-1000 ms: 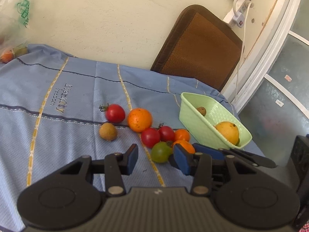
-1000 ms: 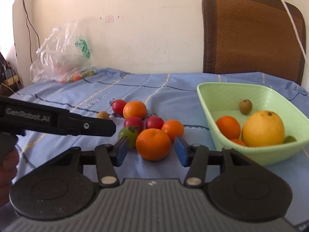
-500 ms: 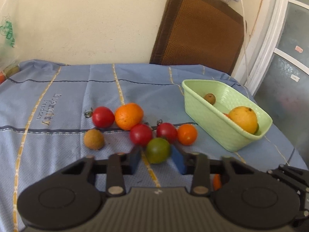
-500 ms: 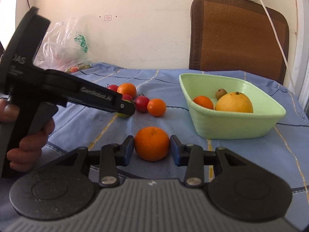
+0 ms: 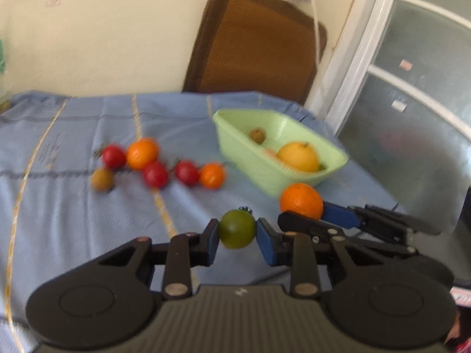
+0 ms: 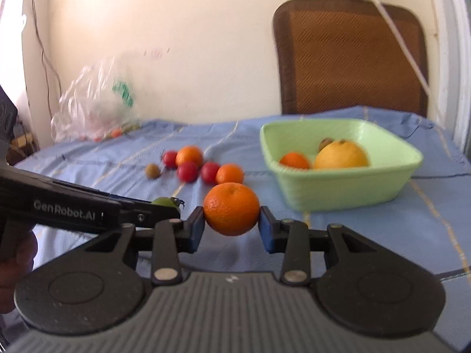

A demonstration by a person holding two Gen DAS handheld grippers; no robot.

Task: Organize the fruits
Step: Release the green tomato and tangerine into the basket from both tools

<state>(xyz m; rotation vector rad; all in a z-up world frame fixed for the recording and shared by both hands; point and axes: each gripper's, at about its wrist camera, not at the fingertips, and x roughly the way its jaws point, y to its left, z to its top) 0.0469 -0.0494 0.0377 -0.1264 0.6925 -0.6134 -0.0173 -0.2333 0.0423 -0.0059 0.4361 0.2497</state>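
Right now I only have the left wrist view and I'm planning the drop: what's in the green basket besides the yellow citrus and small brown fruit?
Observer: A small orange lies in the basket, left of the yellow citrus.
Operator: Is the right claw gripping squarely?
Observer: Yes; the right claw has just been closing its jaws, which squeeze the big orange from both sides.
Operator: Anything far left?
Observer: A clear plastic bag sits at the back corner of the table.
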